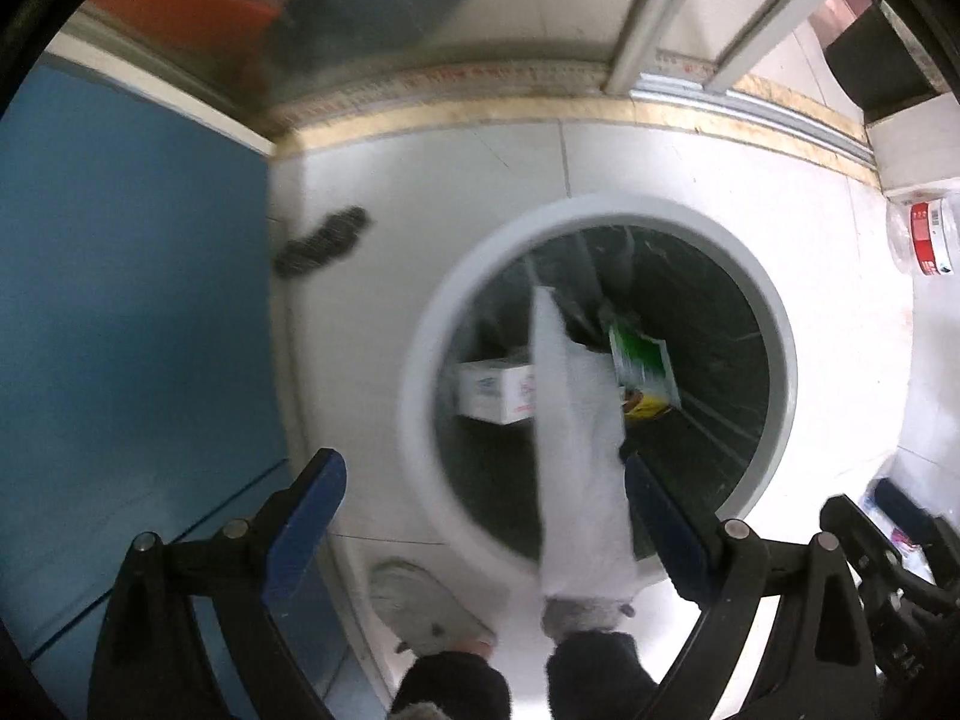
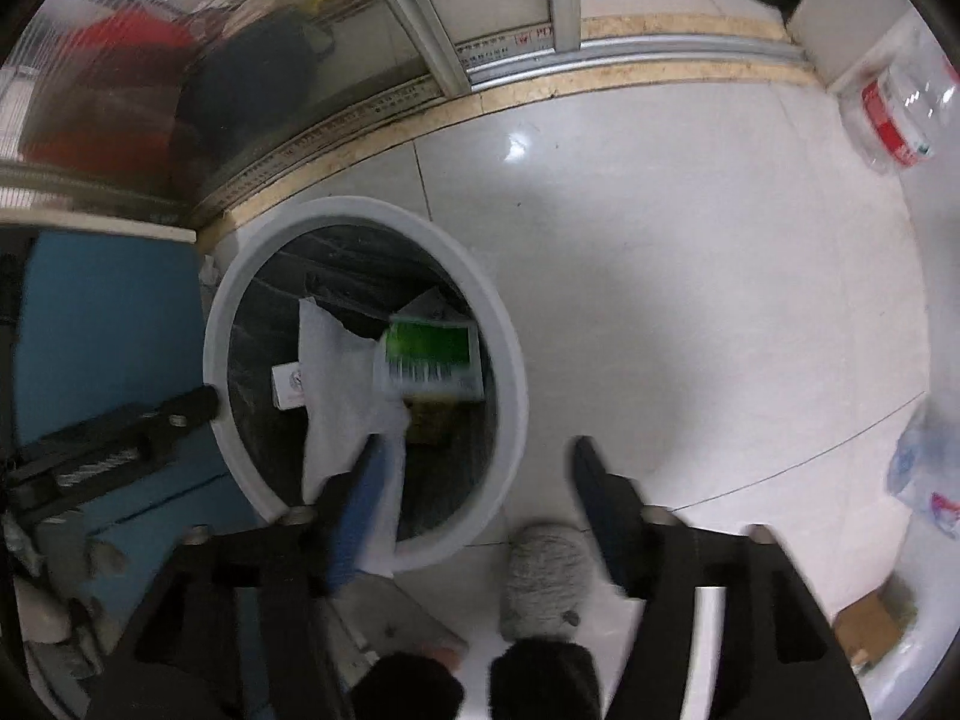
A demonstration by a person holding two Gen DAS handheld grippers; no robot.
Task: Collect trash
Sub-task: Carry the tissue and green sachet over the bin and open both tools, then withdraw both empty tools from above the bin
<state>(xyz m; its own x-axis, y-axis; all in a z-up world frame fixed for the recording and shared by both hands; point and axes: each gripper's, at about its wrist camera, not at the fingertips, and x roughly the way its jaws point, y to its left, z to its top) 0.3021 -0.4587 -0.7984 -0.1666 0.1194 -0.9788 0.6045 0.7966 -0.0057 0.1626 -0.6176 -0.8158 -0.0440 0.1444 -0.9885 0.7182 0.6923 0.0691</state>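
Trash bin (image 1: 420, 360) below; both grippers point down, jaws apparently apart.

A pale tiled floor (image 2: 690, 276) is seen. On it, a white-rimmed bin (image 2: 510, 360) stands left of centre, a plastic bottle (image 2: 900, 114) lies upper right, and a cardboard piece (image 2: 870, 630) lower right.
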